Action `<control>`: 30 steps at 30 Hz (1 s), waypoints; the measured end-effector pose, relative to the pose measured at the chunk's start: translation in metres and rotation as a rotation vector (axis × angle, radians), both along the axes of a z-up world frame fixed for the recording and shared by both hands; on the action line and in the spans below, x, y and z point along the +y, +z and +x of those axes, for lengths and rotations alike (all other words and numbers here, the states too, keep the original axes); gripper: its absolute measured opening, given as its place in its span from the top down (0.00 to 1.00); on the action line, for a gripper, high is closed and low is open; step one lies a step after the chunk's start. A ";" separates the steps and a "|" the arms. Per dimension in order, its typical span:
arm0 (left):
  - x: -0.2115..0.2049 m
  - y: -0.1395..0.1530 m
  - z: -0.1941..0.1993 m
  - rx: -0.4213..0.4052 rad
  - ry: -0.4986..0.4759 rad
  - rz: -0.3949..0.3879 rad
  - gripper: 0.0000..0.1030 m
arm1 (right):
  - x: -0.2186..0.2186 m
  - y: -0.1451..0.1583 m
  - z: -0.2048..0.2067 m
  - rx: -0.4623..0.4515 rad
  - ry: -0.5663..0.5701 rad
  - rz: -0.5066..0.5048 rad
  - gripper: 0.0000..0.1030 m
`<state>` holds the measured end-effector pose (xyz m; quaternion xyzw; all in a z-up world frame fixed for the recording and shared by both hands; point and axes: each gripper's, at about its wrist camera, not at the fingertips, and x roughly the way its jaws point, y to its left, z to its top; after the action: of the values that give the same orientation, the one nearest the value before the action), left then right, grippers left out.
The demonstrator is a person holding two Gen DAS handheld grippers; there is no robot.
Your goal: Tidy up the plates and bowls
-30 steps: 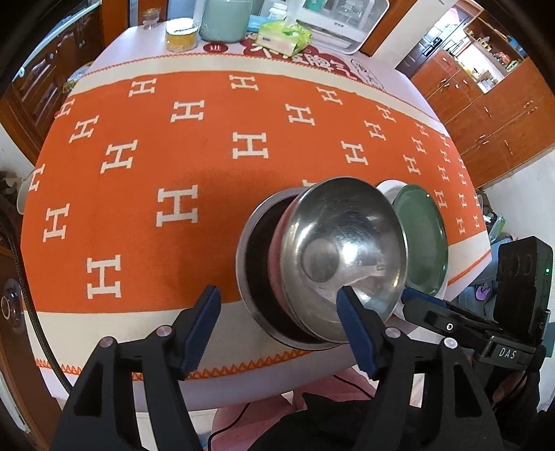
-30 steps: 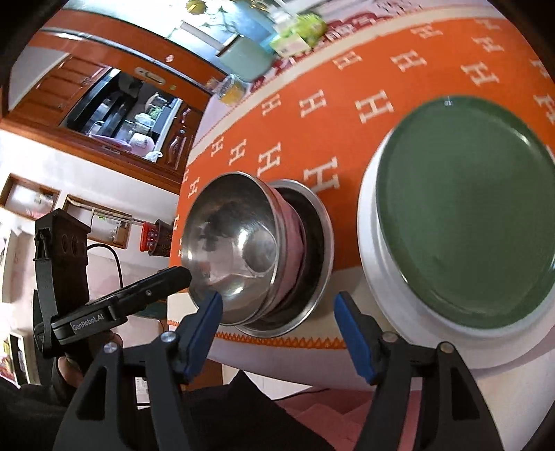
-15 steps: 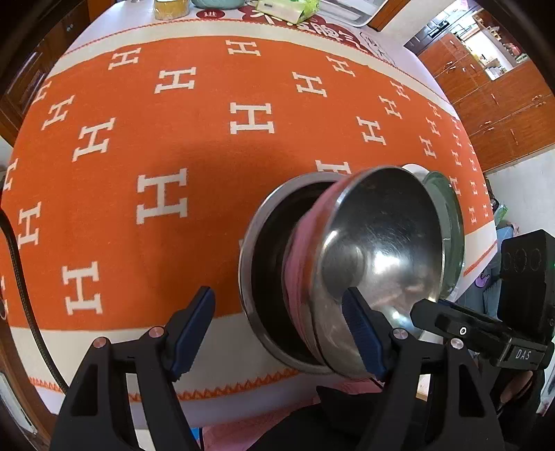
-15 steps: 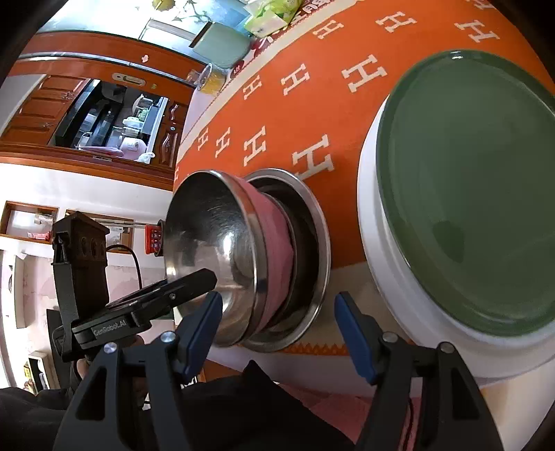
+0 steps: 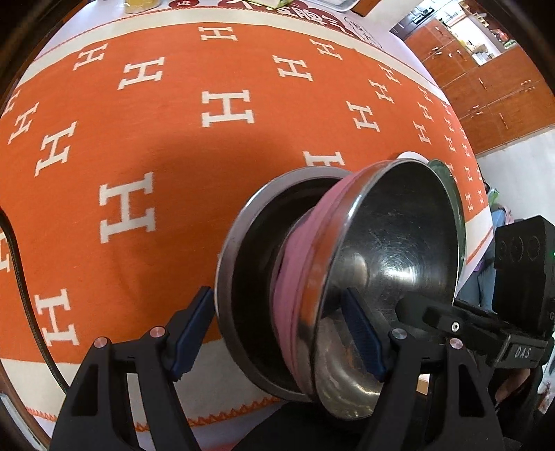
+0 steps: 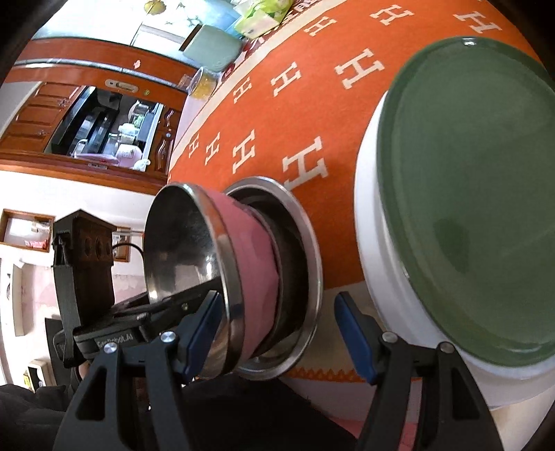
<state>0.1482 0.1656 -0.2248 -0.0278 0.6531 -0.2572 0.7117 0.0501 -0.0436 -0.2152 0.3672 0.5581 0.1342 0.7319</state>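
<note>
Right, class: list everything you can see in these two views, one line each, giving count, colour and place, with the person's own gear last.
Steel bowl: one, silver, top of the nested stack at the near table edge.
Pink bowl: one, pink, under the steel bowl.
Steel dish: one, silver, bottom of the stack.
Green plate: one, green, on the white plate.
White plate: one, white, beside the stack.
Tablecloth: one, orange with white letters.
Tissue pack: one, green, far end.
Left tongs: black and blue, around the stack.
Right tongs: same colours, around the stack.

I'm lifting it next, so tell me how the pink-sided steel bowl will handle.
Probably stiff and light: the pink-sided steel bowl looks like thin-walled metal. Its polished rim may be slippery. It sits nested in the steel dish, so a push might rock it.
</note>
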 end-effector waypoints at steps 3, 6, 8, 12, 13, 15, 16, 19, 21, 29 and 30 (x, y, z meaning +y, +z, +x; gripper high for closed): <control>-0.004 -0.001 -0.001 0.008 -0.020 -0.001 0.29 | 0.000 0.000 0.001 0.002 -0.006 0.002 0.49; -0.006 0.001 -0.001 0.003 -0.028 -0.008 0.35 | 0.000 -0.001 0.003 0.002 -0.010 0.003 0.55; -0.008 0.001 -0.001 -0.002 -0.031 -0.006 0.36 | 0.000 0.000 0.003 0.005 -0.013 0.001 0.56; -0.007 0.001 0.000 0.001 -0.028 -0.008 0.37 | -0.003 -0.001 0.002 0.016 -0.020 -0.014 0.64; -0.006 0.002 -0.001 0.000 -0.031 -0.005 0.37 | -0.002 -0.001 0.002 0.023 -0.023 -0.021 0.68; -0.008 0.003 -0.002 -0.005 -0.038 0.004 0.37 | -0.004 -0.002 0.002 0.031 -0.026 -0.023 0.70; -0.008 0.005 -0.003 -0.008 -0.042 0.008 0.37 | -0.004 -0.001 0.002 0.032 -0.027 -0.022 0.71; -0.010 0.009 -0.005 -0.013 -0.044 0.011 0.38 | -0.007 0.001 0.000 0.031 -0.026 -0.026 0.71; -0.012 0.013 -0.006 -0.016 -0.041 0.010 0.38 | -0.008 0.006 0.000 0.025 -0.021 -0.032 0.71; -0.020 0.040 -0.016 -0.067 -0.019 -0.013 0.40 | -0.018 0.029 -0.005 -0.036 0.002 -0.061 0.71; -0.022 0.045 -0.018 -0.082 -0.017 -0.020 0.41 | -0.019 0.032 -0.007 -0.046 0.004 -0.064 0.71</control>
<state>0.1304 0.1440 -0.1795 -0.0191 0.6211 -0.2707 0.7353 0.0432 -0.0630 -0.1829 0.3394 0.5458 0.1261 0.7557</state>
